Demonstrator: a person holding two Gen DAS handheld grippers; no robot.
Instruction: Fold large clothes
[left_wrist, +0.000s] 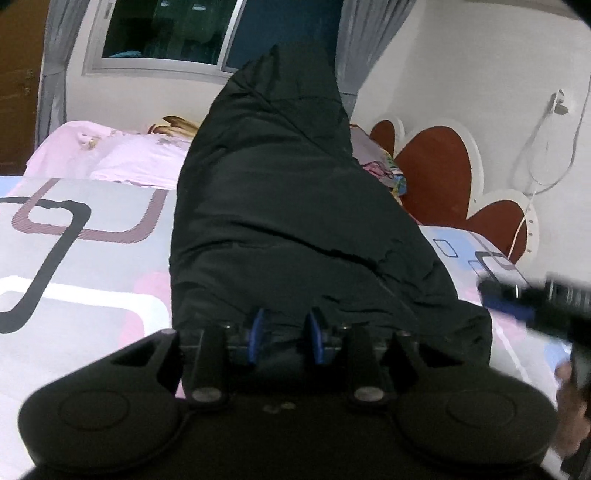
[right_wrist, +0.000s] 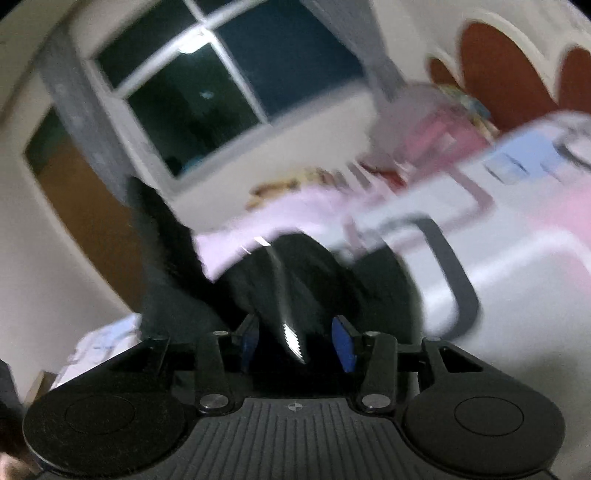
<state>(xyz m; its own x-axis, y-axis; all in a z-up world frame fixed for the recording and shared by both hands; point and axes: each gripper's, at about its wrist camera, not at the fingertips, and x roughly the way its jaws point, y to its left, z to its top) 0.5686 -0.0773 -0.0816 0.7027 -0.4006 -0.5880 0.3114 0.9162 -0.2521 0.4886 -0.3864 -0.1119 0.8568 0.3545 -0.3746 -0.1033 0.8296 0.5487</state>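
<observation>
Bedroom; patterned bed (left_wrist: 74, 258) as work surface. Black garment (left_wrist: 280, 221): mid-bed, raised. Left gripper (left_wrist: 284, 336): jaws narrowed on its near edge, lifting to fold. Right gripper (right_wrist: 297, 338): jaws apart astride the fabric; grip unclear, blurred.

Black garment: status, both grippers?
Left gripper shut on black garment, lifted above bed. Right gripper at garment, grip unclear, view blurred. Nothing blocking.
</observation>
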